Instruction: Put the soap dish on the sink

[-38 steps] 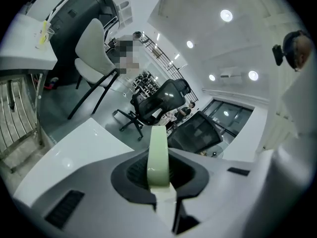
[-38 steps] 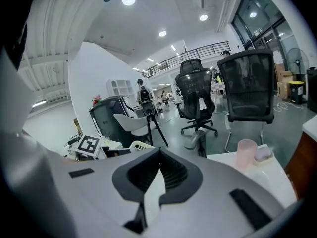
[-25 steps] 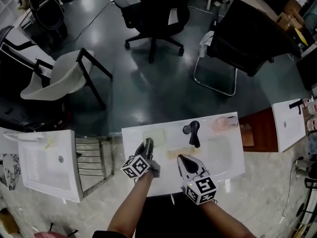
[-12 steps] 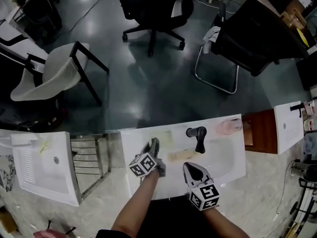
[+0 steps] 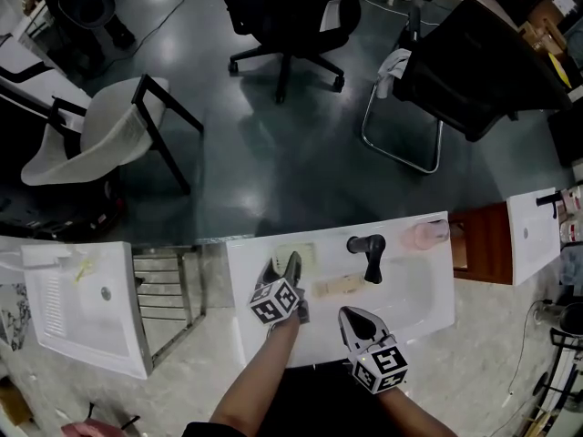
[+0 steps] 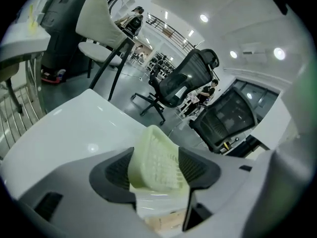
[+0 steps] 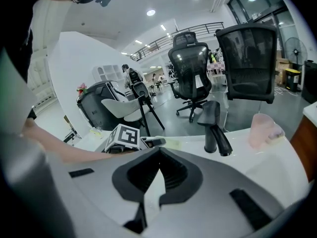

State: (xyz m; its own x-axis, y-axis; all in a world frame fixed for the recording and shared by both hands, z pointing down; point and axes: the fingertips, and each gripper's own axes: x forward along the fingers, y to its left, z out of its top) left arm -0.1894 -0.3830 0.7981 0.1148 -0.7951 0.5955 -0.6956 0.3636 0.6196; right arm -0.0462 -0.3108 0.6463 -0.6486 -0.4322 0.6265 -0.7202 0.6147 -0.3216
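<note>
The pale yellow-green soap dish (image 5: 299, 254) lies on the white sink's (image 5: 248, 321) back ledge, left of the black faucet (image 5: 368, 249). My left gripper (image 5: 290, 266) is right at it. In the left gripper view the ribbed dish (image 6: 157, 155) sits tilted between the jaws, which have just been opening and stand apart from its sides, so the left gripper (image 6: 158, 158) is open. My right gripper (image 5: 352, 316) hovers over the sink's front part, shut and empty. In the right gripper view my right gripper's (image 7: 159, 151) tips meet.
A pink cup (image 5: 424, 235) stands on the ledge right of the faucet. A tan oblong object (image 5: 339, 287) lies in the basin. Another white sink (image 5: 82, 309) and a metal rack (image 5: 169, 289) are at the left. Office chairs (image 5: 290, 16) stand beyond on the dark floor.
Both grippers have come down toward the sink. The left jaws, which were shut on the soap dish, have spread apart around it.
</note>
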